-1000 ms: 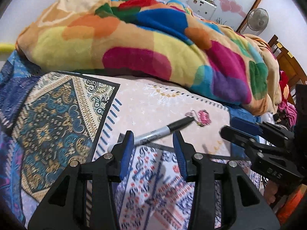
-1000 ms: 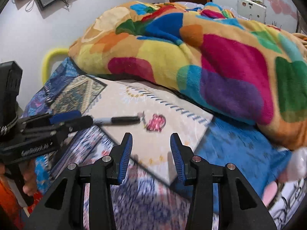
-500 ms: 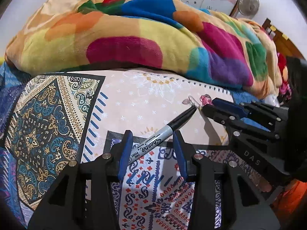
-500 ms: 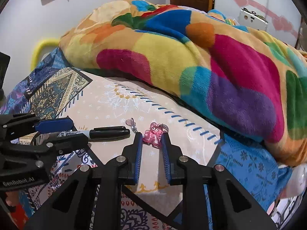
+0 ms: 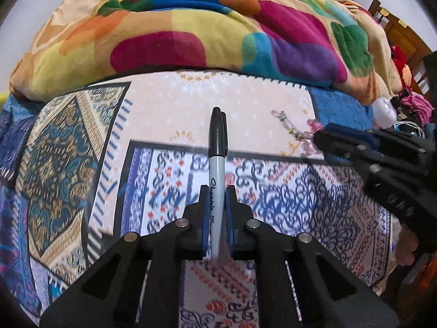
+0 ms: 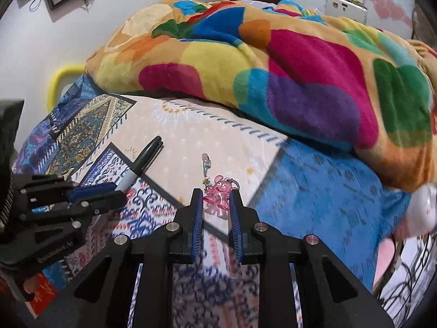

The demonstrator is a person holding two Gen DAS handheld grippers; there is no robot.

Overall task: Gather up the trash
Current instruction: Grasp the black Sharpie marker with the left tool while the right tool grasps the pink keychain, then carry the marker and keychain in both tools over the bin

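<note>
Marker and pink figure keychain, the two loose items on the patterned bedsheet, are both gripped at this moment. The marker's grey barrel is pinched between the fingers of the left gripper, whose jaws have just been closing on it; its black cap points away toward the multicoloured blanket. The keychain is clamped between the fingers of the right gripper, with its small chain lying on the sheet just beyond. Judged from this, the picking-up stage is nearly complete for both items, though it cannot be told whether either has been lifted clear of the bed. The dropping-off remains to be done. No bin, bag or other container for trash is seen in either view, so nothing can be said of its contents.
</note>
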